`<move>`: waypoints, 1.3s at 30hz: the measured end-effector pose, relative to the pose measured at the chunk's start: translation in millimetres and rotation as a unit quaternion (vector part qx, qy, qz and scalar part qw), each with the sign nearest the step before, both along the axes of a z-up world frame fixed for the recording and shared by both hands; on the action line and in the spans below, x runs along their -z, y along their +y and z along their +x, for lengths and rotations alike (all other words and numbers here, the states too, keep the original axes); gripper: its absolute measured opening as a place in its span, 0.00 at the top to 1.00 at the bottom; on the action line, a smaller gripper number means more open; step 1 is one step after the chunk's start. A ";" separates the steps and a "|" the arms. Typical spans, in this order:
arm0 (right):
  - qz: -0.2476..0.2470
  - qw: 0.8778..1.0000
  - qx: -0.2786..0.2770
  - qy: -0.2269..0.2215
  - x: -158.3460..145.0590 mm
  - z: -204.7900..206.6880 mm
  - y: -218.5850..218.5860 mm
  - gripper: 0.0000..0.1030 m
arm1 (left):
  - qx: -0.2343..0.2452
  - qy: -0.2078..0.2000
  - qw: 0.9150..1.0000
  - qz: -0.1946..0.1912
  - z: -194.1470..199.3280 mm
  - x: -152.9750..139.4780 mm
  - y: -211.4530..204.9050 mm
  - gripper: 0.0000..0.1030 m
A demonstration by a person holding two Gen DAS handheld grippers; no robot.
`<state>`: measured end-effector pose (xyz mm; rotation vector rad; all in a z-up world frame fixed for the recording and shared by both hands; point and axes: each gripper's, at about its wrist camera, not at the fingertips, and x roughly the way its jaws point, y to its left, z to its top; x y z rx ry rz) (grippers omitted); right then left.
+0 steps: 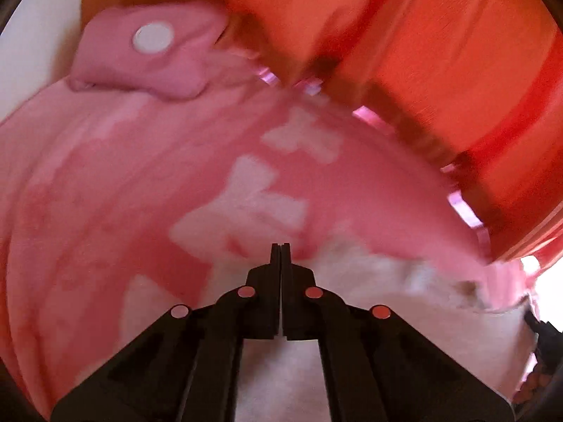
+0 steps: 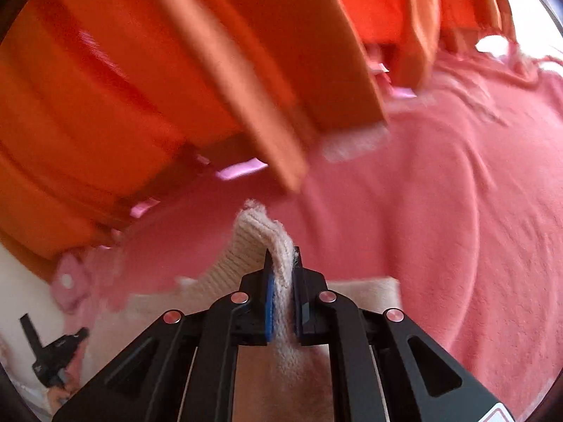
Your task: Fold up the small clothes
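A cream knitted cuff (image 2: 262, 242) is pinched by the right gripper (image 2: 281, 281); the left gripper (image 1: 280, 256) jaws are closed, empty, above the pink garment (image 1: 105, 176).

Left wrist view: mounted behind the left gripper (image 1: 280, 249), facing forward and steeply down along closed fingers at lower centre; very near the pink garment (image 1: 140, 183), which fills most of the frame.
Right wrist view: mounted behind the right gripper (image 2: 281, 263), facing forward and down; equally near, cream ribbed cuff (image 2: 260, 239) at centre.
Top of both frames: orange slatted surface (image 1: 440, 52), blurred.
Shared: pink garment, its flap with a white snap (image 1: 153, 38), upper left in the left view, lower left in the right (image 2: 67, 280); left gripper also at lower left of right view.
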<state>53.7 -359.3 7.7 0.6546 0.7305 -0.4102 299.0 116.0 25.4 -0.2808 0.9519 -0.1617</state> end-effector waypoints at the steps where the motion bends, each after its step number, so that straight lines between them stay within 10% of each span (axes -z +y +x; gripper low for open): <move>1: 0.009 0.999 -0.001 0.036 18.6 6.8 -3.7 0.92 | -0.005 0.019 1.000 -0.006 0.5 9.1 4.0 1.00; 7: -0.028 0.999 0.013 0.008 -15.6 -1.4 13.8 0.82 | 0.015 -0.024 0.997 -0.074 -20.6 -28.1 8.2 0.91; 8: -0.046 0.999 0.012 -0.012 -32.9 -6.7 26.0 0.80 | 0.031 -0.034 0.996 -0.082 -25.9 -35.0 4.4 0.80; 10: -0.052 0.998 -0.014 -0.033 -46.0 -8.6 48.0 0.76 | 0.050 -0.043 0.997 -0.048 -33.0 -38.8 -12.2 0.20; 14: -0.111 0.993 -0.034 0.006 -38.9 1.8 67.2 0.49 | 0.065 -0.007 0.998 0.016 -23.4 -10.9 -34.2 0.39; 19: -0.078 0.995 0.006 0.054 -4.8 10.9 29.3 0.46 | 0.070 -0.007 0.998 -0.004 -17.6 -8.0 -27.2 0.89; 22: -0.028 0.998 -0.013 0.055 8.4 12.5 24.7 0.91 | 0.070 -0.028 0.997 -0.006 -24.2 -20.6 -25.4 0.91; 27: -0.042 0.997 -0.019 -0.062 -37.7 -6.3 25.3 0.92 | 0.062 -0.071 0.996 -0.001 -24.7 -41.5 -31.2 0.91; 32: 0.011 0.999 0.004 0.038 26.6 8.4 0.1 0.92 | 0.039 -0.005 0.999 0.020 -4.0 4.3 -27.3 0.91; 37: -0.073 0.997 0.011 -0.010 -46.1 -9.5 39.1 0.82 | 0.036 -0.039 0.999 -0.005 -19.6 -28.5 -21.3 0.87; 39: -0.098 0.992 -0.066 -0.038 -69.9 -11.4 83.3 0.82 | 0.045 -0.067 0.997 -0.012 -38.6 -48.9 -26.9 0.89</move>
